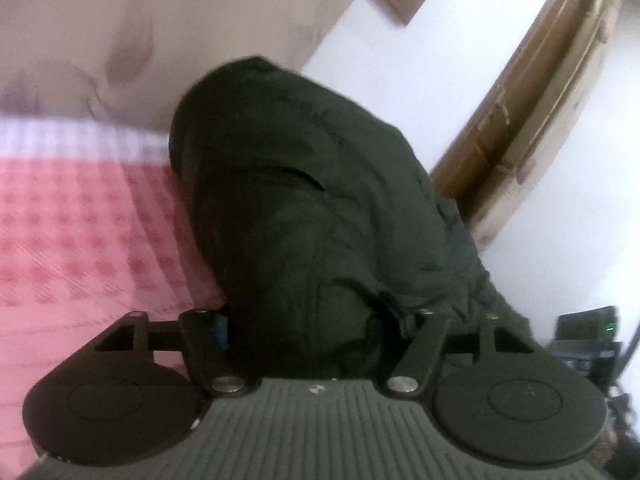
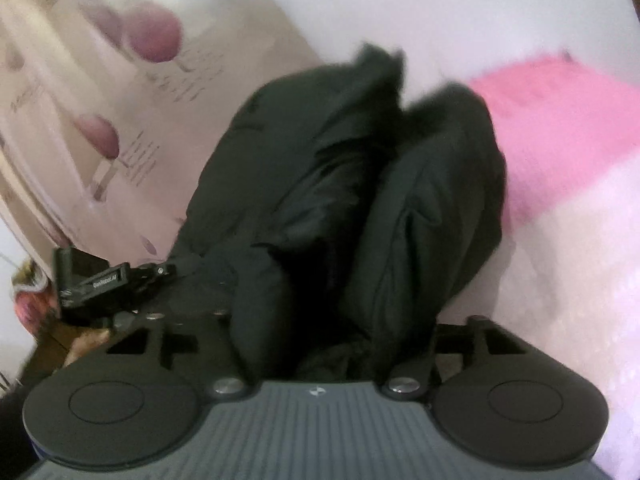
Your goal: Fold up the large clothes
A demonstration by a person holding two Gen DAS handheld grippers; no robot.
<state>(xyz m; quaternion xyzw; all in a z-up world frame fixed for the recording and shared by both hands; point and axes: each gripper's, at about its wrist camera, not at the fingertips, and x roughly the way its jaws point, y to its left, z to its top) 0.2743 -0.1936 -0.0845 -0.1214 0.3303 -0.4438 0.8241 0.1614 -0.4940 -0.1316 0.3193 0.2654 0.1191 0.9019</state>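
Note:
A bulky dark padded jacket (image 1: 304, 184) fills the middle of the left wrist view, rising from between the jaws. My left gripper (image 1: 320, 320) is shut on a thick bunch of it, and the cloth hides both fingertips. In the right wrist view the same jacket (image 2: 360, 184) is doubled into two puffy lobes. My right gripper (image 2: 332, 320) is shut on its lower folds, with the fingertips buried in the fabric. The left gripper's black housing (image 2: 96, 280) shows at the left of that view, reaching into the jacket's edge.
A pink checked bedspread (image 1: 80, 232) lies under and left of the jacket. A beige sheet with purple prints (image 2: 120, 80) hangs behind. A wooden door frame (image 1: 520, 120) and white wall stand at the right, with a black device (image 1: 588, 332) below. A pink blanket (image 2: 560, 120) lies on the right.

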